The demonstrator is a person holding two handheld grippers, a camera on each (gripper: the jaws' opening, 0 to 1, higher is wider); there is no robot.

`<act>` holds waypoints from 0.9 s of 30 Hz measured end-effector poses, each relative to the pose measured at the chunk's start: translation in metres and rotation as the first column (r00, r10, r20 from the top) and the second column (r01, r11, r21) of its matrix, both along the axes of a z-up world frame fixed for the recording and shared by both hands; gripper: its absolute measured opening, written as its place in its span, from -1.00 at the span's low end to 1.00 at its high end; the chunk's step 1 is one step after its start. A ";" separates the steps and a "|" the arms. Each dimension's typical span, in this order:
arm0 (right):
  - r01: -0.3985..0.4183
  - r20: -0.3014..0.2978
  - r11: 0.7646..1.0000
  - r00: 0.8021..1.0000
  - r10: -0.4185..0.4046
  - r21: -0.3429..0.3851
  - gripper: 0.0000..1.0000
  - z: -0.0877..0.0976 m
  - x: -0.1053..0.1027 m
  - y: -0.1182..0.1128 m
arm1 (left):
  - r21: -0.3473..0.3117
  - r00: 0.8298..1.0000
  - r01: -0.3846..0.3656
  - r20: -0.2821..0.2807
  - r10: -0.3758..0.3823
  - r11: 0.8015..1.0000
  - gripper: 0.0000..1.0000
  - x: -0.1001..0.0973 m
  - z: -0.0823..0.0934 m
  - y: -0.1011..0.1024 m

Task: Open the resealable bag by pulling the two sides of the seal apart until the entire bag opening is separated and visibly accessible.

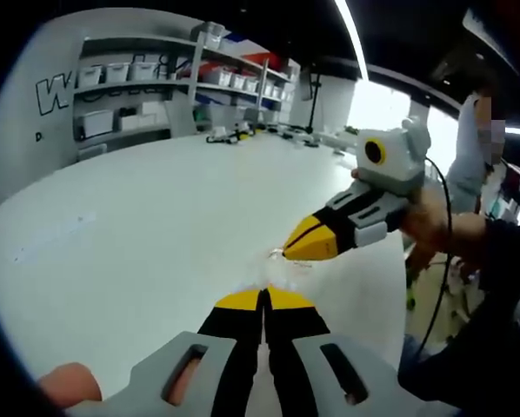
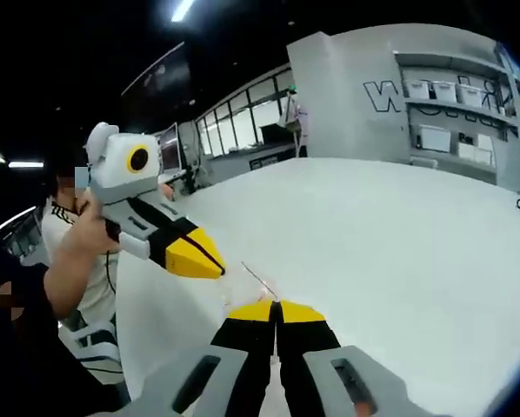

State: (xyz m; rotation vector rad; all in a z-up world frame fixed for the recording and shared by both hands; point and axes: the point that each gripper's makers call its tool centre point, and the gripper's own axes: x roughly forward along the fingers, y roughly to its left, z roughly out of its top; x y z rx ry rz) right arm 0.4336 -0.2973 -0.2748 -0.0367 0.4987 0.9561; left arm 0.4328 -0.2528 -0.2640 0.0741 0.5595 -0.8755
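The resealable bag (image 1: 282, 261) is clear and very hard to make out: only a thin glinting edge shows in the gap between the two claws, held up above the white table (image 1: 156, 226). In the right gripper view the same bag (image 2: 258, 280) reads as a faint line running from one claw tip to the other.

The left claw (image 1: 264, 300) has its jaws pressed together, apparently pinching one side of the seal. The right claw (image 2: 276, 311) is likewise closed tight on the other side. Each appears in the other's view, tips near one another and jaws shut.

I judge the seal is barely parted, if at all, since the tips sit so near. To do the pull well, keep both pinches firm, draw the claws straight apart across the seal line without twisting, then work along the strip so the whole mouth opens.

Shelves with white bins (image 1: 130, 74) stand far off.
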 end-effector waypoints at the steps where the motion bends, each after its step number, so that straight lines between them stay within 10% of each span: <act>1: 0.000 -0.001 1.000 1.000 0.000 0.000 -1.00 0.000 0.000 0.000 | -0.001 1.000 0.001 0.000 -0.001 1.000 -0.98 0.000 0.000 0.000; 11: -0.007 0.000 1.000 1.000 0.007 0.007 -1.00 0.001 -0.002 0.004 | 0.014 0.998 0.019 0.054 -0.020 1.000 -0.46 0.000 0.001 -0.002; 24: -0.004 -0.001 1.000 1.000 0.004 0.012 -1.00 0.002 -0.001 0.002 | 0.005 0.998 0.033 0.062 -0.033 0.999 -0.49 -0.001 0.005 -0.004; 27: -0.002 -0.002 1.000 1.000 0.002 0.015 -1.00 0.002 -0.001 0.002 | -0.005 0.989 0.062 0.138 -0.060 0.998 0.02 -0.006 0.015 -0.008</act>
